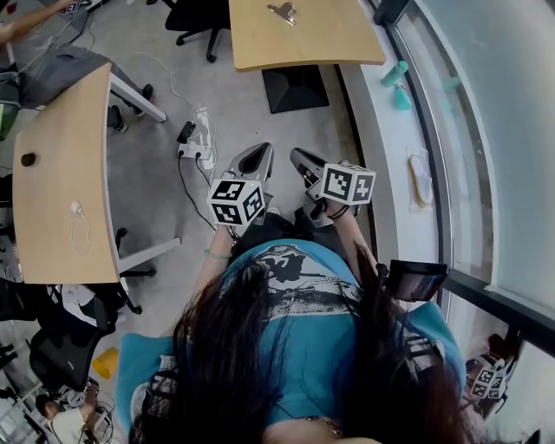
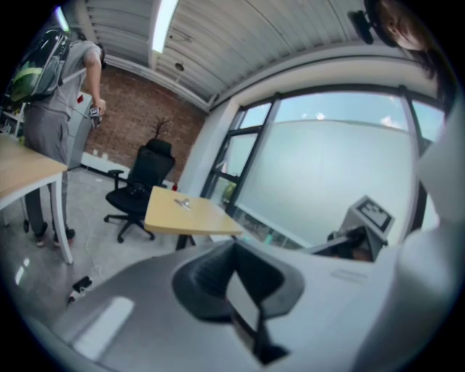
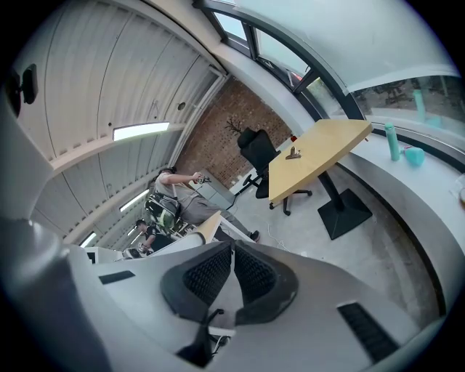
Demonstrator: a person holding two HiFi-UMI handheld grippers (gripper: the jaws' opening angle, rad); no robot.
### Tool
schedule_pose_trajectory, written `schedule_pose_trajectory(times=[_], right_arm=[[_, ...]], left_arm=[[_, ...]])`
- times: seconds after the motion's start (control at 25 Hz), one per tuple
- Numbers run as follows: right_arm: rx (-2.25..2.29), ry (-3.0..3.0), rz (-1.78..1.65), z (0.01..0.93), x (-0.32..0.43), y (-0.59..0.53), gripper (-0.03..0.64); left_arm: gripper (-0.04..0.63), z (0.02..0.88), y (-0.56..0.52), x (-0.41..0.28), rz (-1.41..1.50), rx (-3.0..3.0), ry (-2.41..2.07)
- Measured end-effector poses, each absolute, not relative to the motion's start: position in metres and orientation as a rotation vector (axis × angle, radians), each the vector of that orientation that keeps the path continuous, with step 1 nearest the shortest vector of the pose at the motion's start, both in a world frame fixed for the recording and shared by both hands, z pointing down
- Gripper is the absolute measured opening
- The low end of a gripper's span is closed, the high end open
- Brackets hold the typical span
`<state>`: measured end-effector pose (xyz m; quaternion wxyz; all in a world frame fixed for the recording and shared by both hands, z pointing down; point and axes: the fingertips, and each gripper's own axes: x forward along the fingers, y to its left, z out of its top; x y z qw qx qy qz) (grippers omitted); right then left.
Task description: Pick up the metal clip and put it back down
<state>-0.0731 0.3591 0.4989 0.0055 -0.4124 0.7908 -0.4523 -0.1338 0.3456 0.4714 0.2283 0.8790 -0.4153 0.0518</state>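
Standing well back from the surface (image 1: pixel 303 39), out on the grey floor (image 1: pixel 251 113). Holding the left tool (image 1: pixel 256 160) and the right tool (image 1: pixel 305 163) side by side, tucked in close to the body, noses aimed ahead toward that surface.

Looking straight down the left tool: shut tight, pads together, nothing pinched in there. Same story on the right tool: pads pressed flat against each other, carrying nothing.

And there, far ahead, spotting the metal clip (image 1: pixel 283 12), lying on the light wooden top of the surface, toward its far side, well apart from both tools and touched by nothing.

Picking out a black office chair (image 1: pixel 195 17) just left of the surface, and a black pedestal base (image 1: pixel 295 87) on the floor beneath it. Catching a white power strip (image 1: pixel 201 139) with trailing cables on the floor, between the tools and the surface.

Off to the left, passing a second surface (image 1: pixel 61 173) with a coiled white cable on top. Over on the right, glimpsing a teal bottle (image 1: pixel 395 74) on the window ledge (image 1: pixel 381 130).

From the left gripper view, noting a person (image 2: pixel 62 94) in grey with a backpack (image 2: pixel 36 65), standing before a brick wall (image 2: pixel 138 120).
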Motion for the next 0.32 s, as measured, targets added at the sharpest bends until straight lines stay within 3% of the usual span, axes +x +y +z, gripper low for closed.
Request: schedule_pose_trajectory(times=[0.32], right_arm=[[-1.298,2.470,-1.417,0.4959,-0.0732,0.3555,0.028]], left_arm=[[0.003,0.4695,0.3407,-0.1356,0.137,2.417,-1.145]])
